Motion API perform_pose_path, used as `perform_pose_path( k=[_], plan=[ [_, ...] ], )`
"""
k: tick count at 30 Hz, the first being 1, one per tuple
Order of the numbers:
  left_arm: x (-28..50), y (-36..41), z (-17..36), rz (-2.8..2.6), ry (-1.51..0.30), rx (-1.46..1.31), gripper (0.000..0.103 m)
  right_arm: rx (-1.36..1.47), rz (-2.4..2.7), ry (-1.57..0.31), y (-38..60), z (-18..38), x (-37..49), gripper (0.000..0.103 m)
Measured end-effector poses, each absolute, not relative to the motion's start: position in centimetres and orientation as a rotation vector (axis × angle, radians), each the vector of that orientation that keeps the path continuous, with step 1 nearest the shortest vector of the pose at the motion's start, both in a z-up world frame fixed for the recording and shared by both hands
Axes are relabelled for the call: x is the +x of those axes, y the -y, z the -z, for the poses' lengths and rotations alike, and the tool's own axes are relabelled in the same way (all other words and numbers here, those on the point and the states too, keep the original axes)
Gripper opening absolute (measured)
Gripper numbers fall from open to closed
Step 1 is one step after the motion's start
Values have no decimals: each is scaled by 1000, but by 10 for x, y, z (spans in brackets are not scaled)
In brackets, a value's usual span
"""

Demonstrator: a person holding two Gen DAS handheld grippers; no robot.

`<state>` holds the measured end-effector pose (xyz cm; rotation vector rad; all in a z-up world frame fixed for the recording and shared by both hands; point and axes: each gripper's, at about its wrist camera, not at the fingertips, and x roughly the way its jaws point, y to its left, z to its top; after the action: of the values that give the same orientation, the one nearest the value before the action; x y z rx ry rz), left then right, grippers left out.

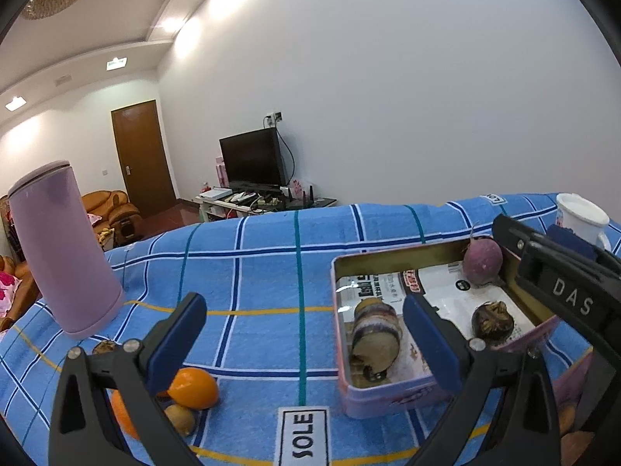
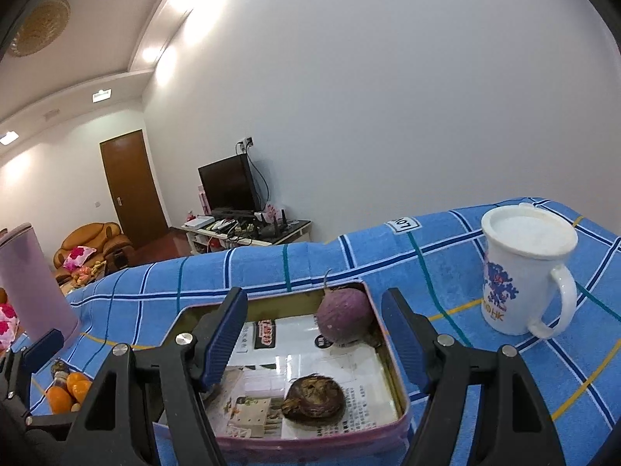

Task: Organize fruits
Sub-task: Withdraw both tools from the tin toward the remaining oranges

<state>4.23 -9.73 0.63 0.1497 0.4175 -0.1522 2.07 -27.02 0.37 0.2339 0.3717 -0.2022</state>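
Note:
A pink tin box [image 1: 388, 396] [image 2: 330, 444] lies open on the blue checked cloth. In it are a round purple root [image 1: 483, 260] [image 2: 343, 318], a dark brown shrivelled fruit [image 1: 493, 322] [image 2: 314, 396] and a striped purple-and-tan piece [image 1: 374, 334]. Two oranges [image 1: 194, 388] [image 2: 66, 392] and a small brown fruit [image 1: 180, 419] lie on the cloth left of the tin. My left gripper [image 1: 306, 330] is open and holds nothing, with its right finger in front of the tin. My right gripper [image 2: 314, 338] [image 1: 570, 295] hovers open over the tin's near half, touching nothing.
A tall lilac cylinder [image 1: 62, 248] [image 2: 31, 287] stands at the far left of the table. A white lidded mug [image 2: 524, 272] [image 1: 582, 217] stands right of the tin. Beyond the table's far edge are a TV stand, a door and an armchair.

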Motion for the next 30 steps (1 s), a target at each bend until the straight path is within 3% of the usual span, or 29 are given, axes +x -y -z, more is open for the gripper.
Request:
perform_pose_path(
  k=[30],
  plan=[
    [40, 51, -5, 102, -463, 115, 103, 218, 59, -374, 236, -3, 18, 73]
  ],
)
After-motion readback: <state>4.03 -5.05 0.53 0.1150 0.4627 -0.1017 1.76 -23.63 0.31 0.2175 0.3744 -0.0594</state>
